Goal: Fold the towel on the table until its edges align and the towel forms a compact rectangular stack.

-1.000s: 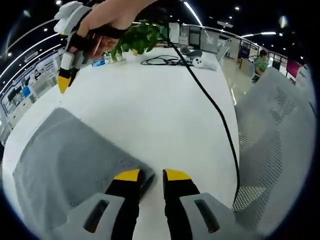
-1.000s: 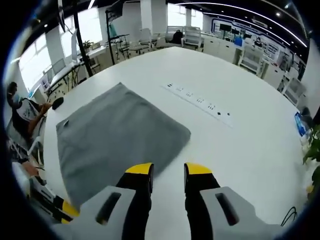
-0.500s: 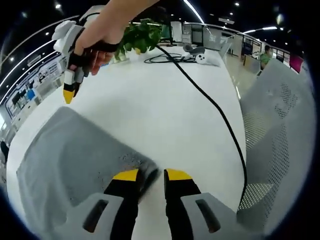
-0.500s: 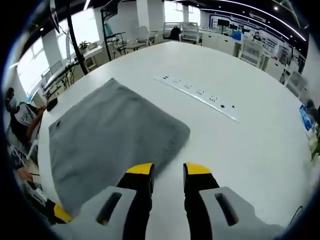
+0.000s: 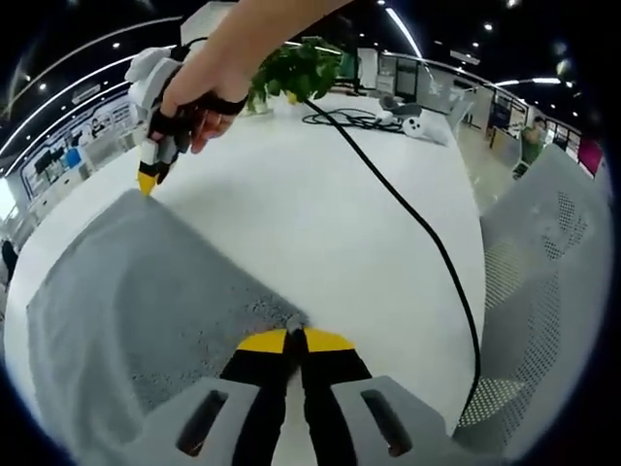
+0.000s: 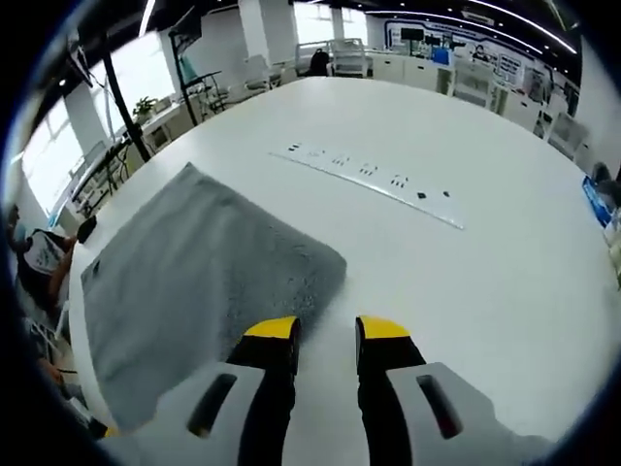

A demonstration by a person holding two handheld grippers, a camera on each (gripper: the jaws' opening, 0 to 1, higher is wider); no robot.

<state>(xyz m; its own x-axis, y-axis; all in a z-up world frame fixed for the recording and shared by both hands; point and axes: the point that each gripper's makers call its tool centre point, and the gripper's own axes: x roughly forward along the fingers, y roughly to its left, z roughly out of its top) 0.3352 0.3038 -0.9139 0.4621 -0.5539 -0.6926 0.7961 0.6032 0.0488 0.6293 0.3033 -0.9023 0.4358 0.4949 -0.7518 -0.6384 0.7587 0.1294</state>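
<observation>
A grey towel [image 5: 136, 291] lies flat on a broad white table [image 5: 320, 214]. In the left gripper view the left gripper [image 5: 294, 340] has its yellow-tipped jaws pressed together on the towel's near corner, a small tuft of cloth showing between the tips. The right gripper [image 5: 148, 178], held in a hand [image 5: 209, 83], reaches down so that its yellow tip sits at the towel's far corner; whether it touches the cloth cannot be told from here.

In the right gripper view the right gripper [image 6: 325, 335] has its jaws parted, with a narrow gap between them, holding nothing. The towel [image 6: 194, 291] spreads to the left of the jaws, its nearest corner just beside the left jaw tip, and the bare table [image 6: 466, 282] runs on to the right.

A black cable [image 5: 408, 204] trails across the tabletop from a tangle of cord at the far end to the near edge. Near that tangle lies a small white device [image 5: 417, 123], and beside it stands a leafy green plant [image 5: 296, 68]. A grey mesh chair [image 5: 543, 272] stands against the table's edge on the right of the left gripper view. A long strip of power sockets [image 6: 374, 182] is set into the tabletop beyond the towel.

The room is a large open office with a dark ceiling and strip lights [image 5: 403, 19]; bright windows [image 6: 146, 68], desks and chairs [image 6: 340, 58] stand behind the table.
</observation>
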